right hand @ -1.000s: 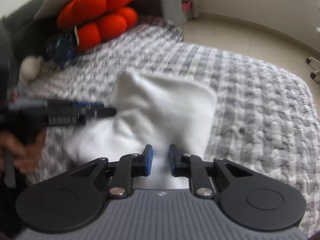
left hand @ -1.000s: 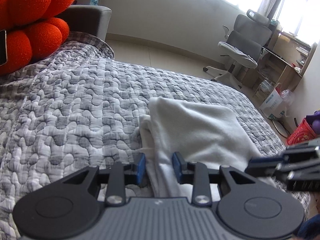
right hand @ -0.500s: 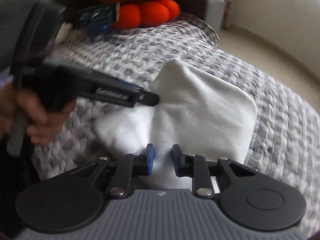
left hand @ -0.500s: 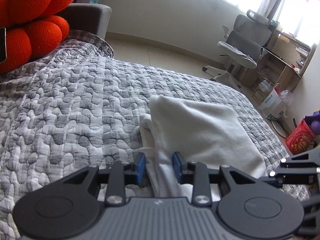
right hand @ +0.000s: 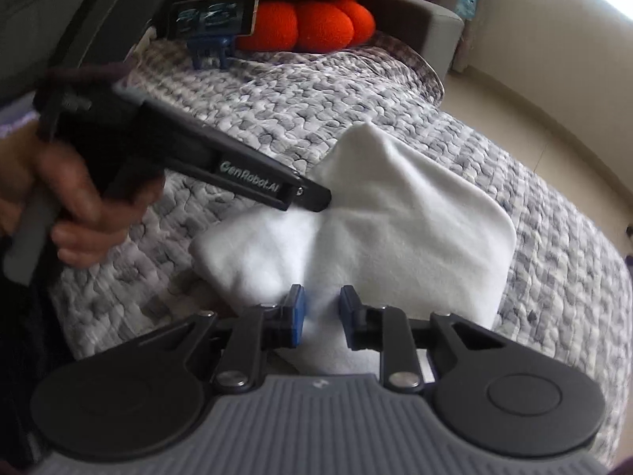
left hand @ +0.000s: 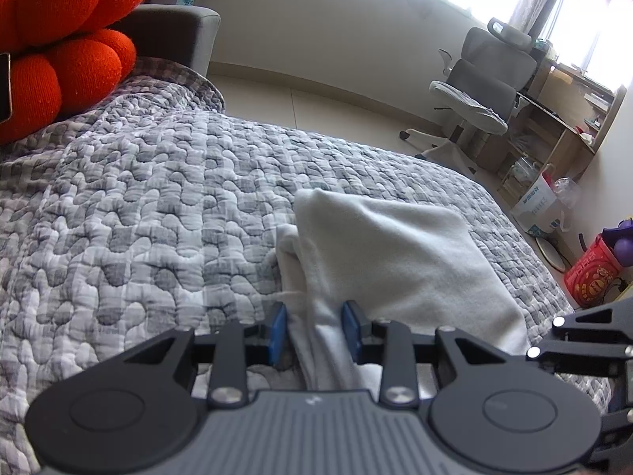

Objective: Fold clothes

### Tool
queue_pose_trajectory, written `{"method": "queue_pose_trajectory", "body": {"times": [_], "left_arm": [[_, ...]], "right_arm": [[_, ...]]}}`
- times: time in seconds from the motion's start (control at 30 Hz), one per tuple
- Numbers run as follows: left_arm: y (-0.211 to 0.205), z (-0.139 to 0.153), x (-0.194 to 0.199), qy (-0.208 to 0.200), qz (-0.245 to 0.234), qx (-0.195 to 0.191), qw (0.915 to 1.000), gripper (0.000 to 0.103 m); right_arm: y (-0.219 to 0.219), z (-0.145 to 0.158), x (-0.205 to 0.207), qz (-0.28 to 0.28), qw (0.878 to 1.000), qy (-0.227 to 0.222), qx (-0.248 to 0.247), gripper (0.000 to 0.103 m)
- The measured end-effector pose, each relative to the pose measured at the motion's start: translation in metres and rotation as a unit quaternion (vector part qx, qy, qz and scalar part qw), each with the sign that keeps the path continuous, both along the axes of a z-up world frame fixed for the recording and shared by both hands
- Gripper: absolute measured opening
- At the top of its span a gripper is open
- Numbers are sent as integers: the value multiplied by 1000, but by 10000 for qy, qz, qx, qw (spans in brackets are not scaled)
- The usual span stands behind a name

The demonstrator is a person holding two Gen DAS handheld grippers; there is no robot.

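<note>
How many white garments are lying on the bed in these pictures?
1. A single white garment lies folded on the grey quilted bedspread, with its near edge between the fingers of the left gripper and the right gripper. Others may lie outside the views.

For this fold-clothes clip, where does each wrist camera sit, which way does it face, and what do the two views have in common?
Left wrist: on the left gripper, looking across the quilted bed toward the office chair and windows; the right gripper's edge shows at lower right.
Right wrist: on the right gripper, looking toward the orange cushion; the left hand holding its gripper shows.
Shared: the white garment, held between each gripper's fingers, the bed and the cushion.
</note>
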State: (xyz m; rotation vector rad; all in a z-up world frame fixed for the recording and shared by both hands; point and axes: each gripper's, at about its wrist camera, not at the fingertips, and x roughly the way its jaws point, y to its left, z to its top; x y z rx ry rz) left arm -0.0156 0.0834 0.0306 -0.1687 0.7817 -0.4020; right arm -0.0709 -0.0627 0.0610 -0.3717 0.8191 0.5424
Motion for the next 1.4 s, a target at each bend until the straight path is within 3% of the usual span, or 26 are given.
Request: {"method": "queue_pose_trajectory", "body": {"times": [0.13, 0.23, 0.33, 0.4, 0.57, 0.77, 0.83, 1.07, 1.23, 1.4], "left_arm": [[4, 1, 0, 41, 13, -107, 9999, 33], [8, 2, 1, 86, 23, -221, 9997, 33], [15, 3, 2, 175, 35, -449, 9988, 33], [20, 5, 2, 199, 67, -646, 9977, 33], [28, 7, 2, 234, 158, -1006, 9945, 34], [27, 6, 3, 314, 251, -987, 9943, 39], [29, 5, 4, 362, 318, -999, 9938, 42], [46, 0, 6, 631, 552, -1595, 9836, 49], [51, -1, 6, 806, 287, -2274, 9700, 62], [54, -6, 4, 1057, 266, -2653, 9580, 72]], "right_arm": [[5, 5, -10, 126, 9982, -583, -64, 28], [10, 14, -22, 387, 9943, -984, 158, 40], [22, 16, -33, 768, 9908, -1088, 257, 49], [32, 9, -42, 1075, 9872, -1177, 56, 55], [48, -11, -56, 1627, 9752, -1335, -689, 55], [59, -35, -55, 1781, 9610, -1558, -1430, 55], [60, -39, -53, 1809, 9578, -1639, -1516, 52], [51, -28, -50, 1668, 9601, -1780, -1371, 24], [27, 0, -36, 1237, 9771, -1649, -526, 22], [18, 11, -29, 1054, 9817, -1577, -138, 22]]}}
